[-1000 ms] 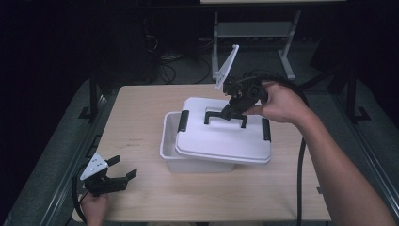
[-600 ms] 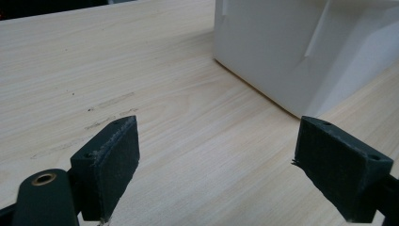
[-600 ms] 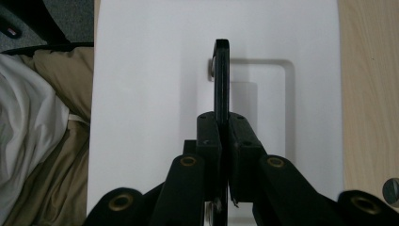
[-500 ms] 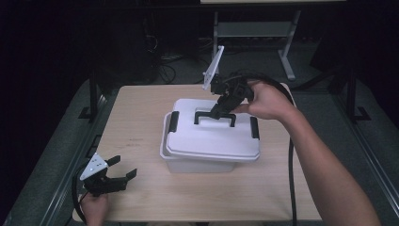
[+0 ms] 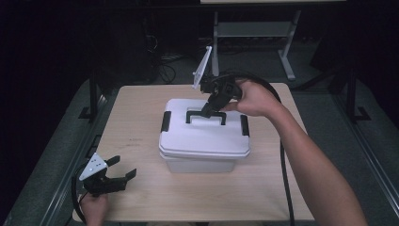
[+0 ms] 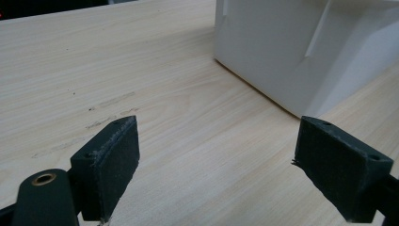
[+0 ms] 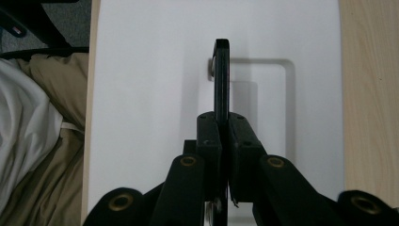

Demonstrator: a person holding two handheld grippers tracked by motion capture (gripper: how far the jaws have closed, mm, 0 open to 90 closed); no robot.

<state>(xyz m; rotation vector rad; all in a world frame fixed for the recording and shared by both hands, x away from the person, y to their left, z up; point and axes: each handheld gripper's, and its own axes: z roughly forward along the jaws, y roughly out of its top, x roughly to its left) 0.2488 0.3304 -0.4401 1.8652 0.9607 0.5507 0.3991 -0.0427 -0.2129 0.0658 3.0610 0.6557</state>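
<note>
- White rigid-plastic storage box [image 5: 200,160] with a white lid [image 5: 203,134], standing near the middle of the pale wooden table [image 5: 141,127]; black side latches [image 5: 165,121] sit at both lid ends.
- My right gripper [image 5: 209,109] is clamped on the black hinged carrying handle [image 5: 205,116] at the lid's centre; in the right gripper view the jaws are pressed together with the thin handle bar [image 7: 221,80] standing upright between them.
- My left gripper [image 5: 123,176] rests low at the near-left table corner, well apart from the box, jaws spread wide with nothing between them; in the left gripper view the pads [image 6: 115,153] frame bare wood, with the box wall [image 6: 282,52] ahead.
- Handling, as I judge it: the shell is stiff and smooth, so the walls would be slippery under the pads; the handle is the sound hold. Weight depends on contents, which I cannot see.
- Whether the latches are fastened I cannot tell; if loose, a pull on the handle may raise the lid alone.
</note>
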